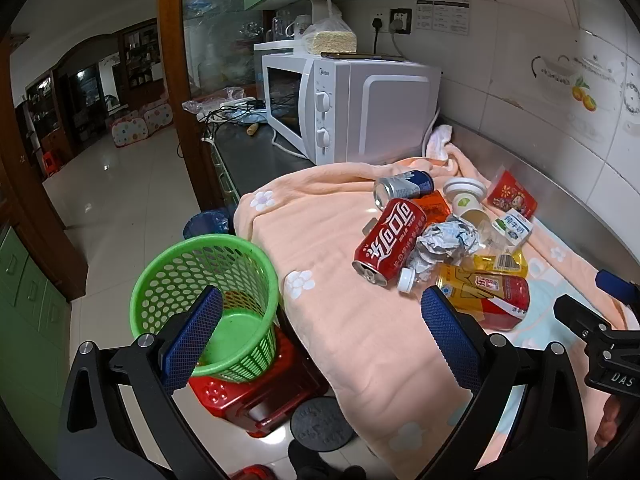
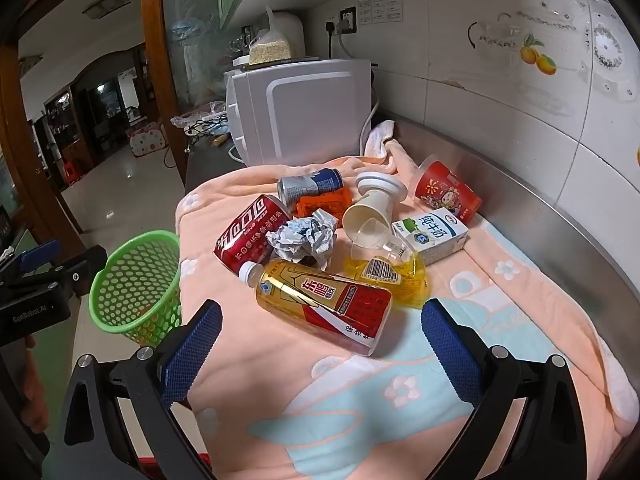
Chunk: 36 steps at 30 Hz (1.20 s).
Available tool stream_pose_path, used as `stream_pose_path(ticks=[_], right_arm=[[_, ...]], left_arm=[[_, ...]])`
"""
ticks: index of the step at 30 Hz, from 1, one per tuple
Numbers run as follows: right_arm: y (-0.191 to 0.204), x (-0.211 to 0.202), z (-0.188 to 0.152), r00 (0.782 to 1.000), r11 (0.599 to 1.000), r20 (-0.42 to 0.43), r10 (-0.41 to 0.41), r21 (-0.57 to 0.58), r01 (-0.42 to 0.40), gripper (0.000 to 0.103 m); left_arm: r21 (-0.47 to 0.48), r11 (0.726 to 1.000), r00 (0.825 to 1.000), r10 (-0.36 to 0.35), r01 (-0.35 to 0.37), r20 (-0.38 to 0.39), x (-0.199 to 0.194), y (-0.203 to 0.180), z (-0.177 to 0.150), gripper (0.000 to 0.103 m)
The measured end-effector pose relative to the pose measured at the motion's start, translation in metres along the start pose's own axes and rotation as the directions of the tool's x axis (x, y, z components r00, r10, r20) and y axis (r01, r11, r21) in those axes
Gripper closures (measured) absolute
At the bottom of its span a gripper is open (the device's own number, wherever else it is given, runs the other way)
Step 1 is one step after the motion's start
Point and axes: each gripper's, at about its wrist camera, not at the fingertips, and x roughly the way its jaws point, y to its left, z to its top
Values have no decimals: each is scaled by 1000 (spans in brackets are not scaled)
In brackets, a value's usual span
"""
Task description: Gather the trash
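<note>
On the counter (image 1: pixel 256 152), seen from the left wrist, a peach blanket (image 1: pixel 340 320) carries a heap of trash toward two o'clock: a red cola can (image 1: pixel 390 240) on its side, a blue-and-silver can (image 1: pixel 404 188) behind it at twelve o'clock, a crumpled foil wad (image 1: pixel 448 240) touching the red can at three o'clock, a yellow drink bottle (image 1: pixel 488 292), a milk carton (image 1: pixel 514 230) and a red cup (image 1: pixel 512 194). The left hand-held gripper (image 1: pixel 322 344) hangs with its jaws wide and nothing between them. A green basket (image 1: pixel 204 300) stands on a red stool (image 1: pixel 248 396) at nine o'clock, off the counter edge. A white microwave (image 1: pixel 348 108) sits at twelve o'clock.

From the right wrist, the right hand-held gripper (image 2: pixel 322 344) is also spread wide and empty, with the yellow drink bottle (image 2: pixel 320 304) lying just ahead at twelve o'clock. The foil wad (image 2: pixel 302 240) and red cola can (image 2: pixel 252 234) lie beyond it at eleven o'clock, a tipped paper cup (image 2: pixel 370 216) and the milk carton (image 2: pixel 430 234) toward one o'clock, and the green basket (image 2: pixel 136 284) at nine o'clock.
</note>
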Motion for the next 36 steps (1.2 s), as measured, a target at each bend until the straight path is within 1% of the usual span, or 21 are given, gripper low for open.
stream_pose_path(ticks=[13, 36], right_arm=[[4, -2, -1, 1000, 1000, 20, 15, -5, -15, 6], [9, 1, 2, 999, 999, 23, 27, -17, -27, 6]], left_arm=[[-8, 1000, 1000, 7, -7, 15, -5, 3, 4, 5], [-32, 999, 999, 30, -29, 18, -5, 10, 3, 5]])
